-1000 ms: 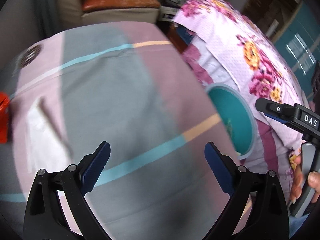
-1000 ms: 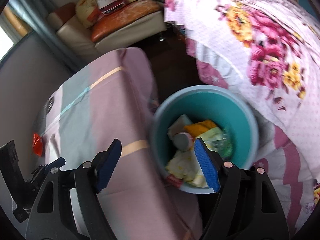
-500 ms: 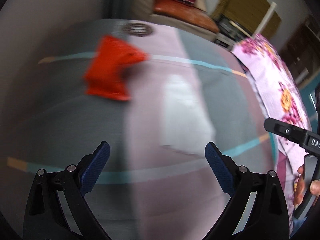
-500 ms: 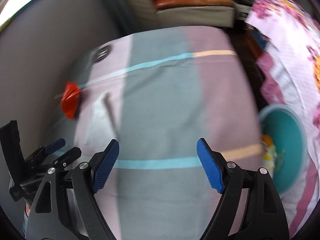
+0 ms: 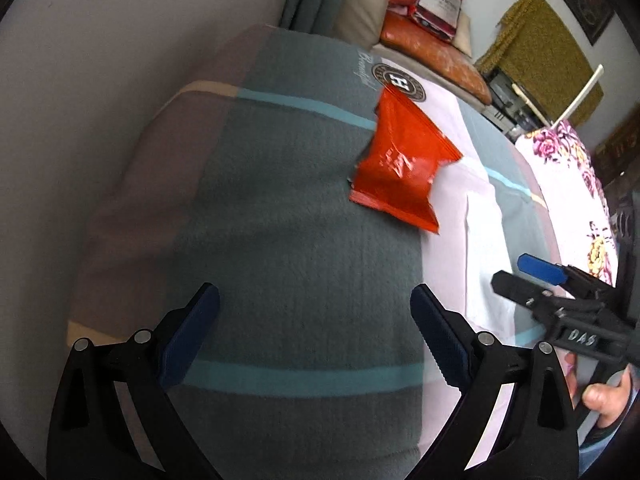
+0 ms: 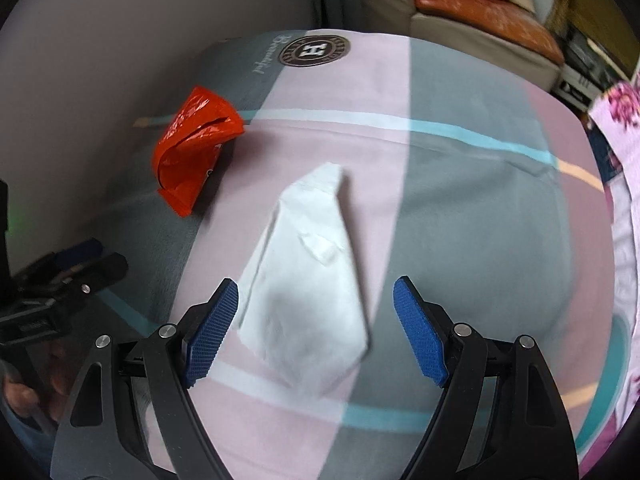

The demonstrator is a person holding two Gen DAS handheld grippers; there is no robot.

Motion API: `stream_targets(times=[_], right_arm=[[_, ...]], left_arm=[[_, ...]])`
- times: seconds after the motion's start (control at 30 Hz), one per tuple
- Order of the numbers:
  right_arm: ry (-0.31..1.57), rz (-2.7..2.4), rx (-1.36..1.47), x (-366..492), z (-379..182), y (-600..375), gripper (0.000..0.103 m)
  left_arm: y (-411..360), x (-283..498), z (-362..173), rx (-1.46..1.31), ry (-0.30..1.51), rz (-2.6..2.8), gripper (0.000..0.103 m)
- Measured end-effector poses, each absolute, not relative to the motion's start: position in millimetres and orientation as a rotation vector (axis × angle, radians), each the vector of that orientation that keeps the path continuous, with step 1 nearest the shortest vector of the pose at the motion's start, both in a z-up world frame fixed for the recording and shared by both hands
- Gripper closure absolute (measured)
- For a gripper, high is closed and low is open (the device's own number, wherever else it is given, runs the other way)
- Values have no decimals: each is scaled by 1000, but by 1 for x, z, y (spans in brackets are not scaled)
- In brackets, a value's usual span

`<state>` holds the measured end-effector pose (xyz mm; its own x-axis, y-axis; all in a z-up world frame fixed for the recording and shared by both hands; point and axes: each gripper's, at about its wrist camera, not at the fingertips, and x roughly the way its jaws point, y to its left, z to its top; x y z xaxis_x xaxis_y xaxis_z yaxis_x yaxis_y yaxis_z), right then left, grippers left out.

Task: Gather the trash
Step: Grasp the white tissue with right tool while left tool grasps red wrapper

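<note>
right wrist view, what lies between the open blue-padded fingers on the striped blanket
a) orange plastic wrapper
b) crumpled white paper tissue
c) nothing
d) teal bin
b: the crumpled white paper tissue lies flat between the right gripper pads, untouched; the orange plastic wrapper sits off to the left.

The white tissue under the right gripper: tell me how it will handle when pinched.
The tissue looks thin and creased, so it will probably crumple and hang limp rather than hold shape. It lies flat on the blanket, so the open right gripper may catch fabric too. Likely very light; a push would probably bunch it, not slide it.
</note>
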<state>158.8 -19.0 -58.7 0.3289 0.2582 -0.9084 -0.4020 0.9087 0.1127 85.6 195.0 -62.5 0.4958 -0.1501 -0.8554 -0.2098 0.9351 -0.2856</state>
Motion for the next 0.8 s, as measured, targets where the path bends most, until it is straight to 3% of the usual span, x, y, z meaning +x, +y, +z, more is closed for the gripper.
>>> stream_targets(times=[0.23, 0.33, 0.43, 0.5, 0.53, 0.8], right_arm=[[1142, 451, -199, 155, -73, -2, 27], [1092, 449, -266, 146, -74, 5, 36], [1072, 497, -299, 136, -70, 11, 62], [1083, 527, -308, 130, -66, 15, 90], [1094, 534, -302, 130, -65, 15, 95], [1105, 485, -128, 140, -37, -24, 96]], left_arm=[[204, 90, -64, -377, 1057, 54, 7], [202, 95, -64, -375, 1061, 54, 7], [197, 103, -62, -373, 1060, 40, 7], [188, 114, -60, -365, 1055, 29, 7], [185, 118, -58, -358, 1051, 23, 7], [164, 160, -54, -307, 1025, -1, 7]])
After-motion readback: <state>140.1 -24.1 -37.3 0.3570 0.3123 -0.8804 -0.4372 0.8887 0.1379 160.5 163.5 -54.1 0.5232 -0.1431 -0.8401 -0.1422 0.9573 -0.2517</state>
